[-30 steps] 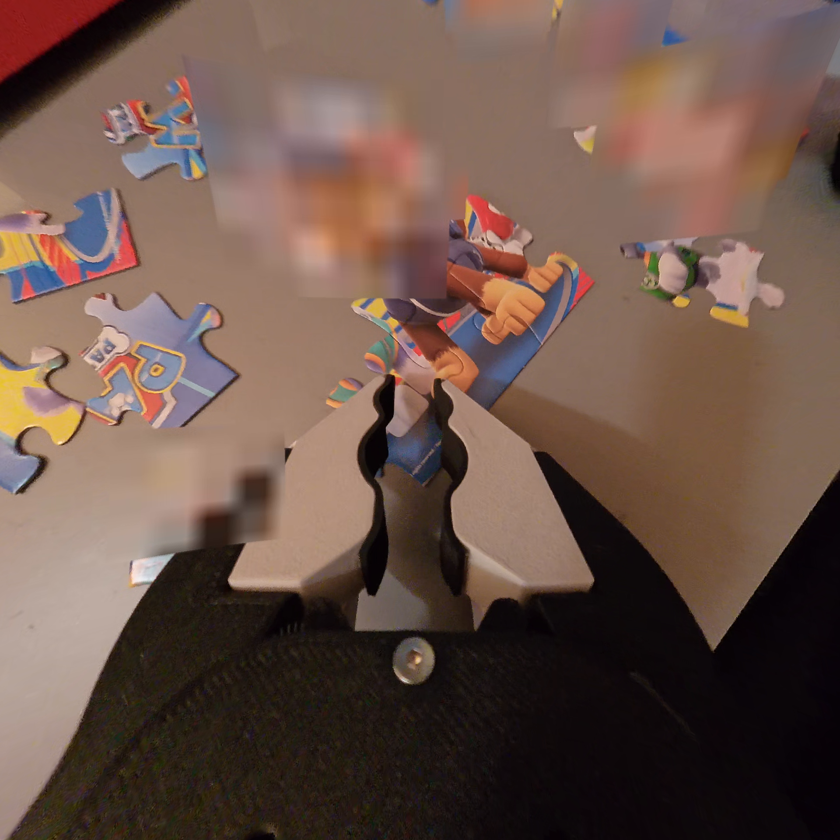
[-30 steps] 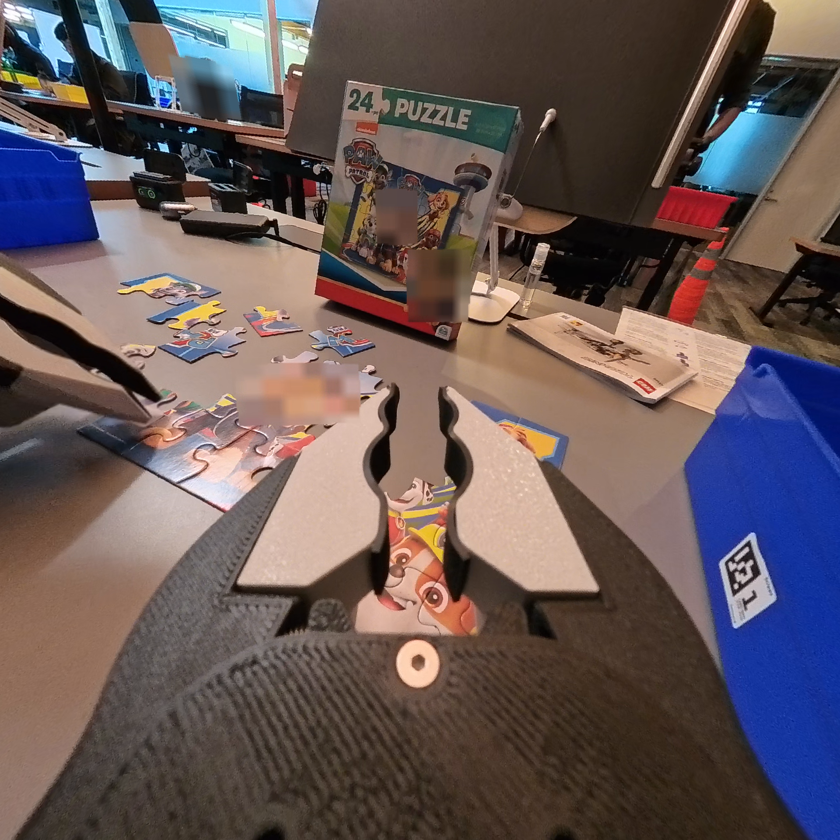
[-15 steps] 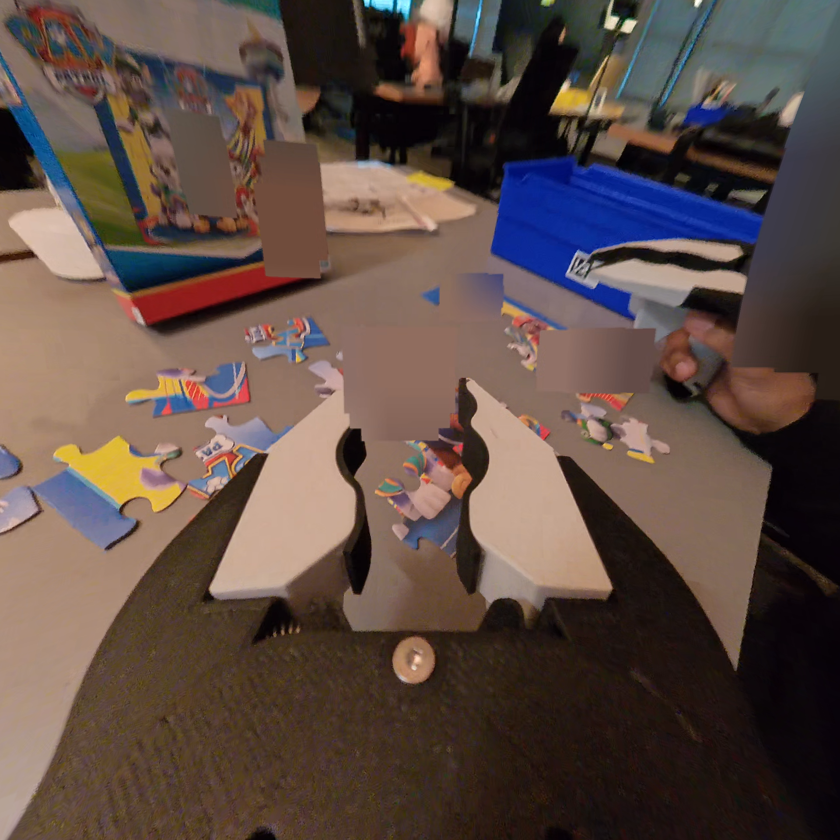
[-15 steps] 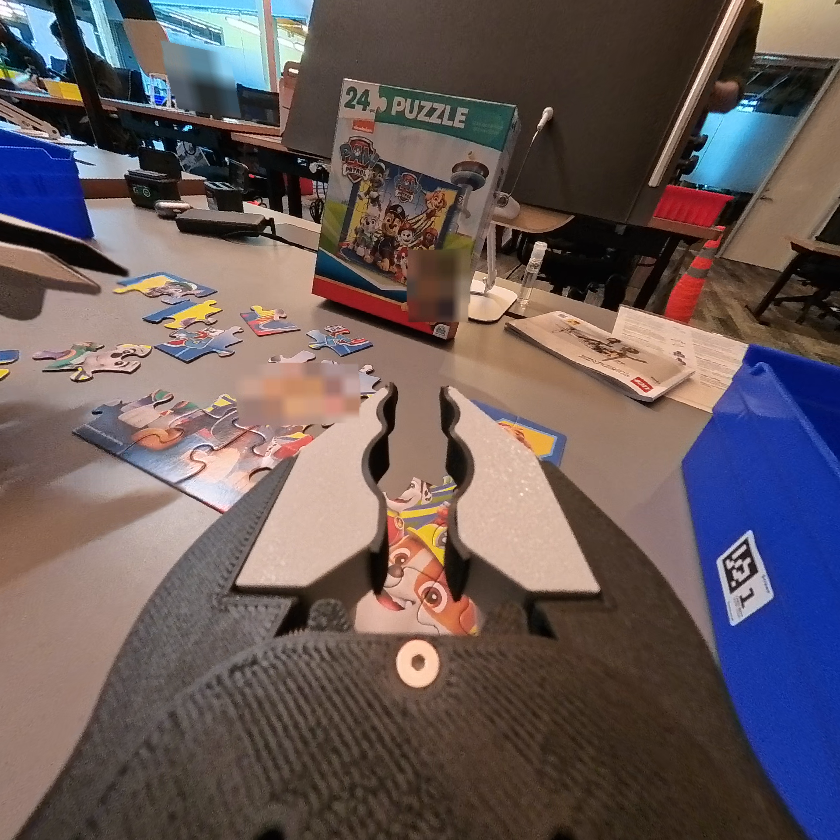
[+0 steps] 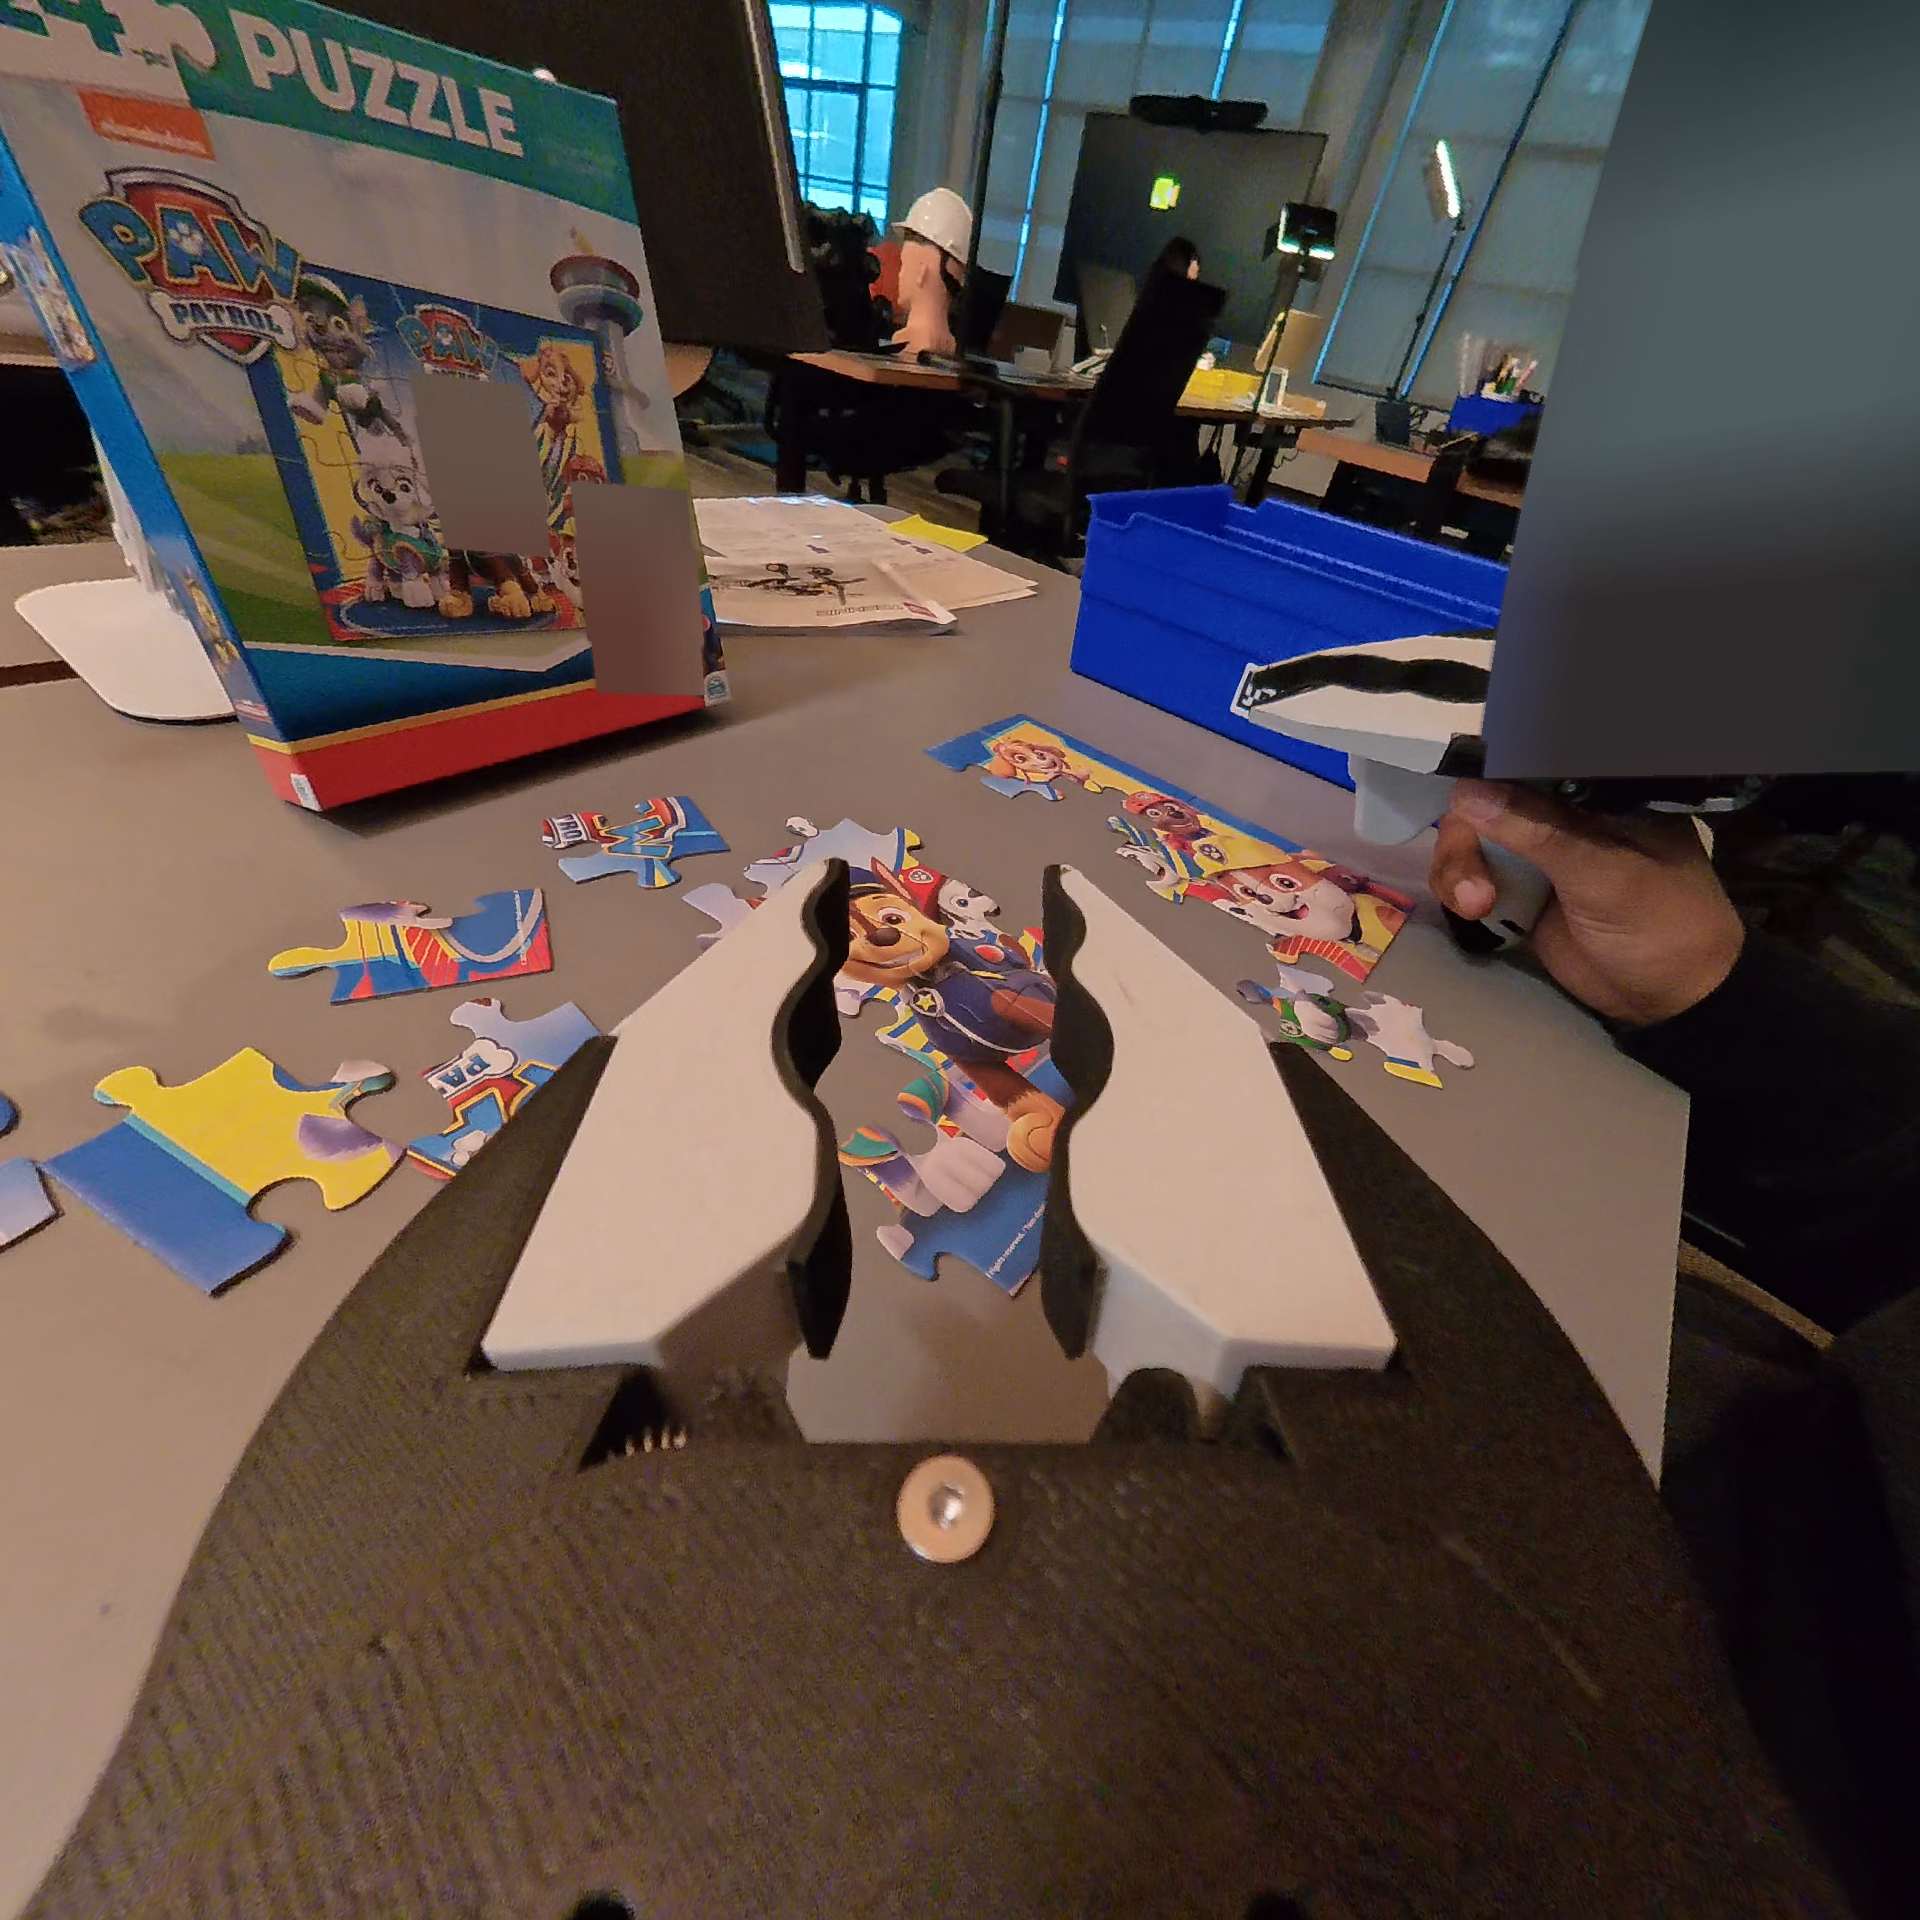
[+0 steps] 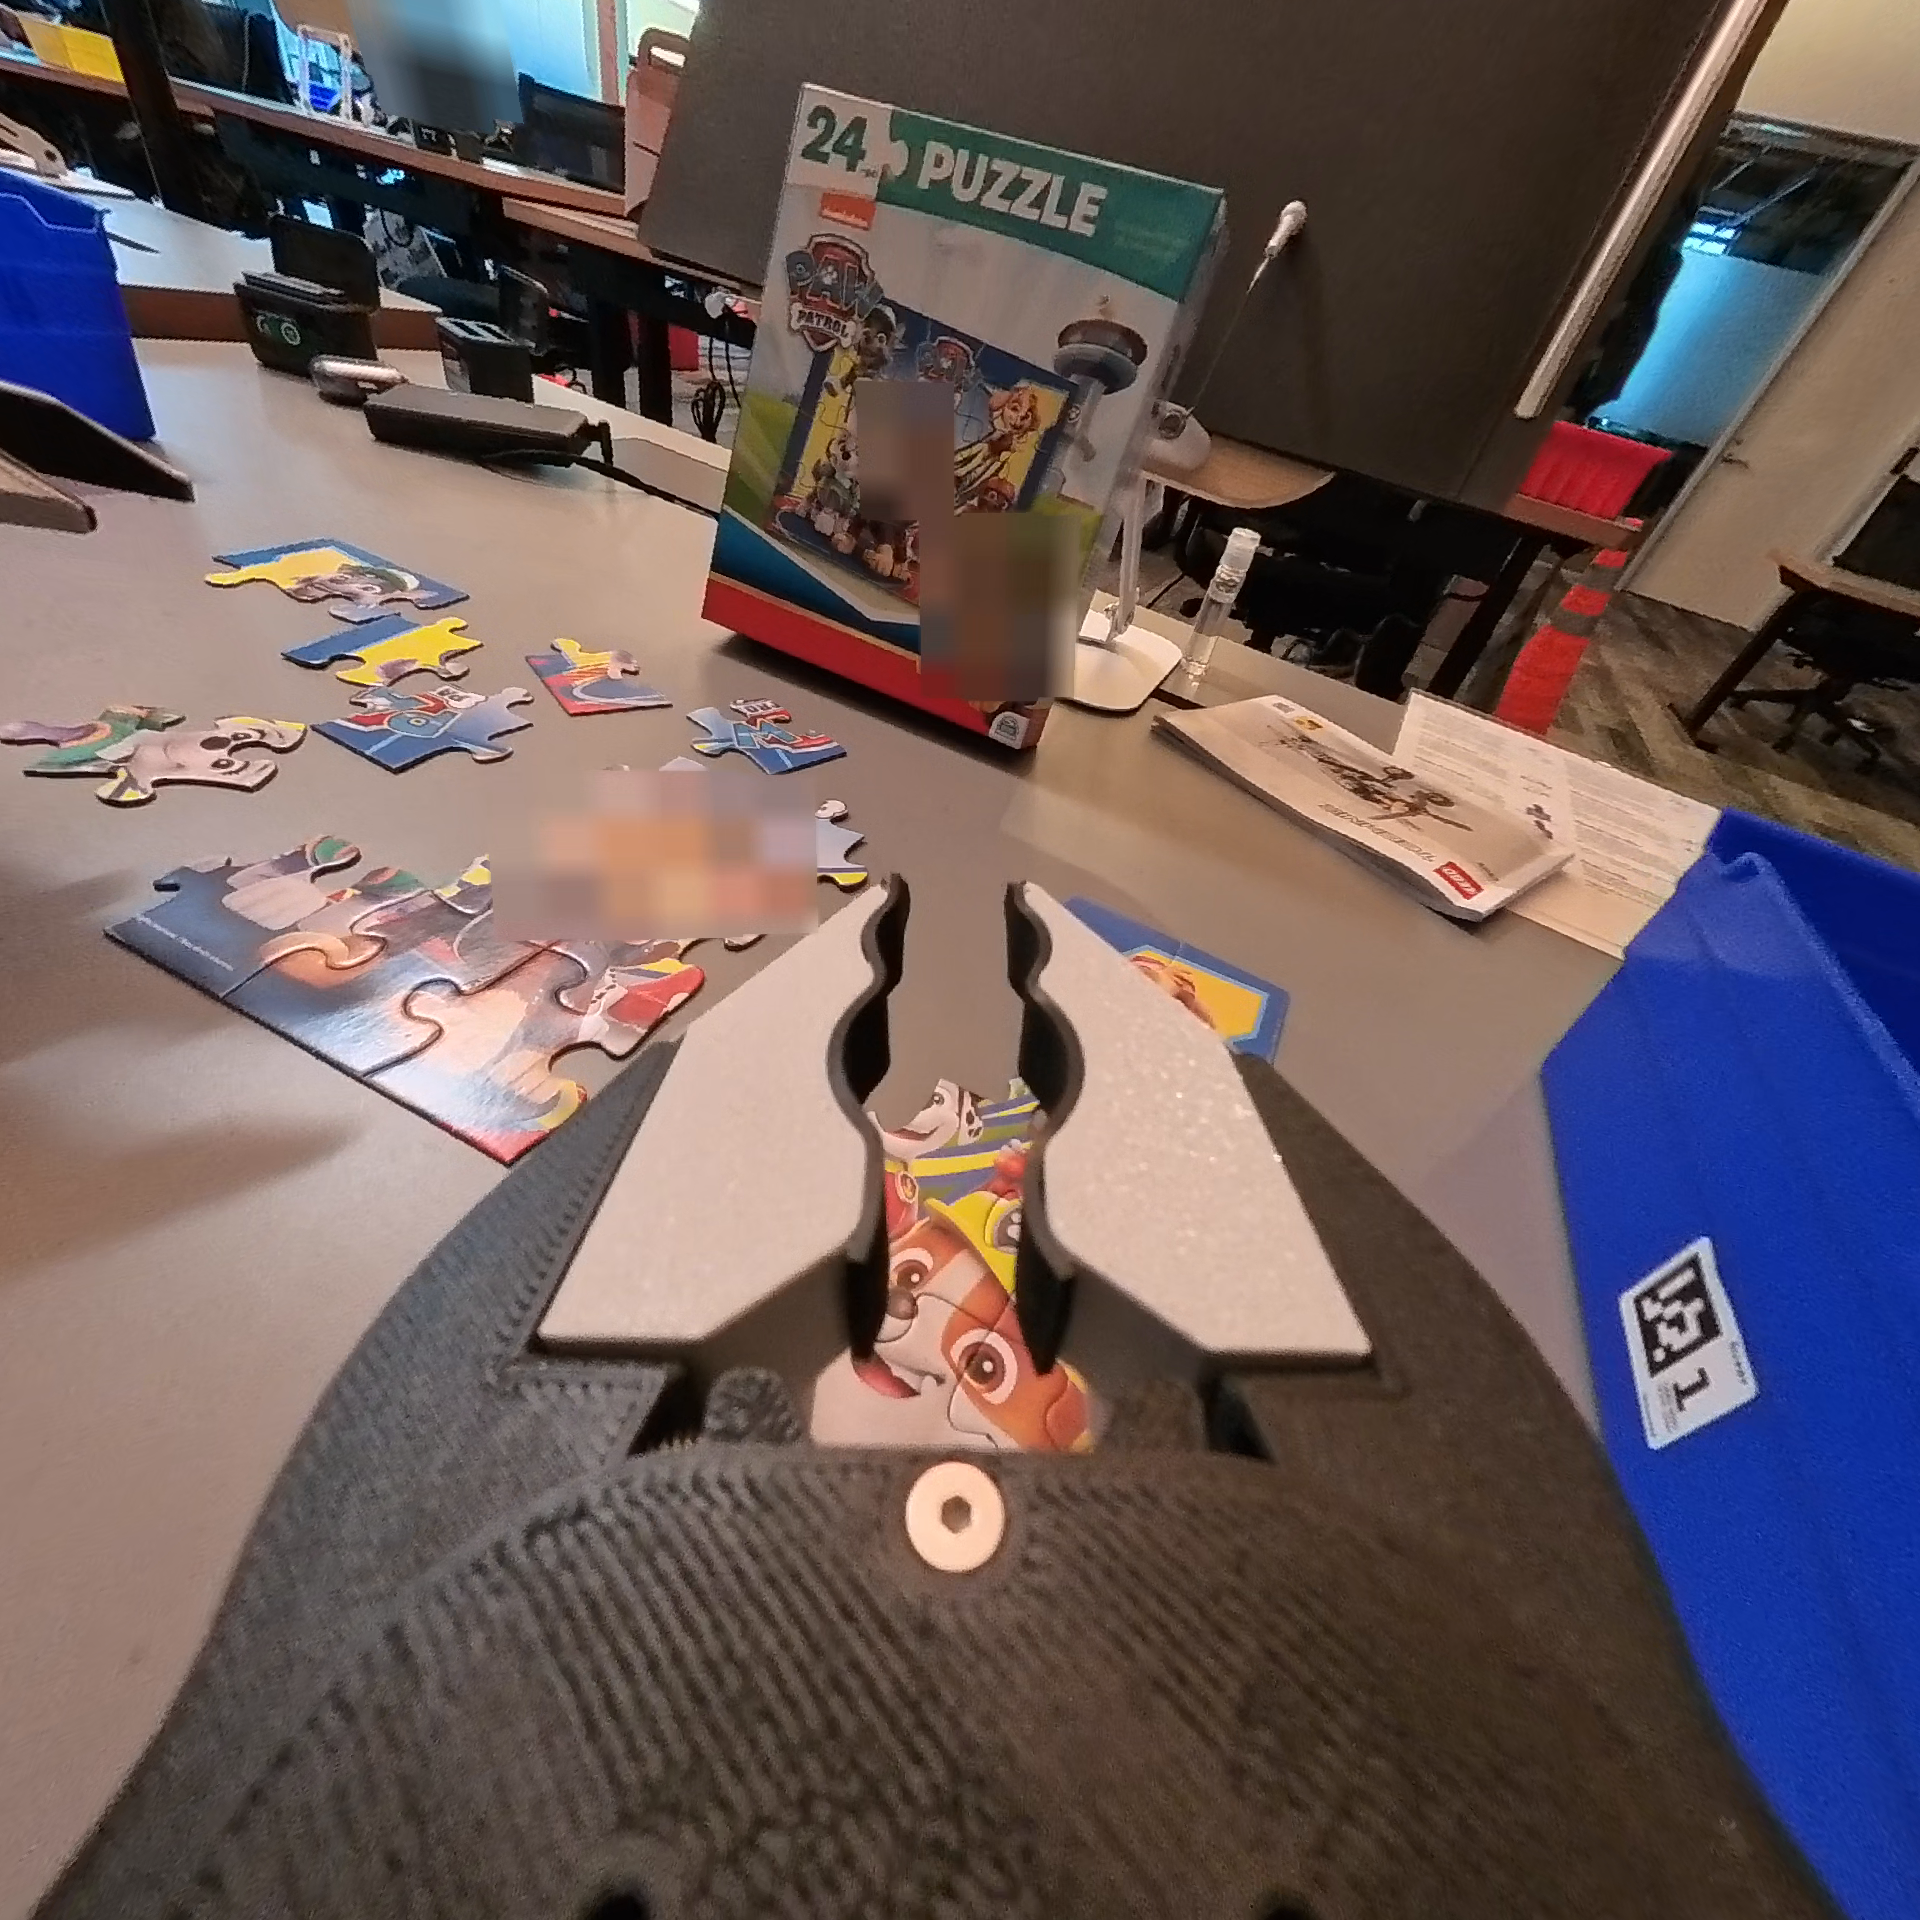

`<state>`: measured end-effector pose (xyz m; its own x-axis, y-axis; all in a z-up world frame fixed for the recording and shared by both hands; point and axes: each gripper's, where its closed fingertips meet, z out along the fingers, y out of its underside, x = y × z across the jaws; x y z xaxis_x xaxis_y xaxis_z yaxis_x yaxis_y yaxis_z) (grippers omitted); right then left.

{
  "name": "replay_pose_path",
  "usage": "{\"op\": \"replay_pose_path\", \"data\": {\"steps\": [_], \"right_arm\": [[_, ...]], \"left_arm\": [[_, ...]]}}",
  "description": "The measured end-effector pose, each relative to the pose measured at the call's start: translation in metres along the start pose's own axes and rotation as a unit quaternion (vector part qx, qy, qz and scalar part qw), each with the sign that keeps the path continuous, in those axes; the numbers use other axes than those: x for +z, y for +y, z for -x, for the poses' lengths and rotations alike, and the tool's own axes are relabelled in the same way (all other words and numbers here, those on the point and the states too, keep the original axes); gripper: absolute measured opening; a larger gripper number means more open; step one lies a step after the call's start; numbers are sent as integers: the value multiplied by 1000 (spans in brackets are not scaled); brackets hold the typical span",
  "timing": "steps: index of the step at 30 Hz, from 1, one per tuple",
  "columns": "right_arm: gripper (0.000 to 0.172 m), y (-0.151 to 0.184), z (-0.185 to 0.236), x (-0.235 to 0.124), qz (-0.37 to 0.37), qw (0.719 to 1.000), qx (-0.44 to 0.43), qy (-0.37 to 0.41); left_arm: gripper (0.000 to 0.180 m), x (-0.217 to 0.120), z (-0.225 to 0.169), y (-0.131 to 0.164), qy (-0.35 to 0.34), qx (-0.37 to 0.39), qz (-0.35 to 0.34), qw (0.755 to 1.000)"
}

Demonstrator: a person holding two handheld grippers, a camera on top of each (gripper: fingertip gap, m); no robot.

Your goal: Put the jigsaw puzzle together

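I'm hovering the left gripper (image 5: pixel 940 883) agape and bare over joined cardboard puzzle pieces (image 5: pixel 956 1049); the right gripper (image 6: pixel 951 904) is hanging narrowly parted, gripping nothing, beside a blue plastic bin (image 6: pixel 1766 1143) whose contents I can't see.

A blue bin (image 6: pixel 1766 1195) stands at the worktop's (image 6: pixel 260 1247) right edge. A booklet (image 6: pixel 1361 800) lies on loose sheets (image 6: pixel 1621 821) beyond it. Behind the box, a white lamp base (image 6: pixel 1127 660) and a clear vial (image 6: pixel 1216 613) stand. A black adapter (image 6: pixel 473 421) rests far left.

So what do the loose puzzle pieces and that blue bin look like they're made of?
Puzzle pieces: probably printed cardboard, slightly glossy; they lie flat with thin, pale cut edges. Blue bin: looks like moulded plastic, smooth with a light sheen and a formed rim.
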<state>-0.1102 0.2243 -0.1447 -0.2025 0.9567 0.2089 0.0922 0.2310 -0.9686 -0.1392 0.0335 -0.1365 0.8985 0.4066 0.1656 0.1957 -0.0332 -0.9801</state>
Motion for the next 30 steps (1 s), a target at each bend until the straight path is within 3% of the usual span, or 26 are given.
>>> {"op": "replay_pose_path", "data": {"steps": [19, 30], "right_arm": [[16, -3, -5, 1, -10, 1000, -2, 6], [17, -13, -1, -8, -44, 999, 7, -7]], "left_arm": [[37, -12, 5, -19, -26, 28, -55, 998], [39, -21, 11, -25, -20, -4, -84, 996]]}}
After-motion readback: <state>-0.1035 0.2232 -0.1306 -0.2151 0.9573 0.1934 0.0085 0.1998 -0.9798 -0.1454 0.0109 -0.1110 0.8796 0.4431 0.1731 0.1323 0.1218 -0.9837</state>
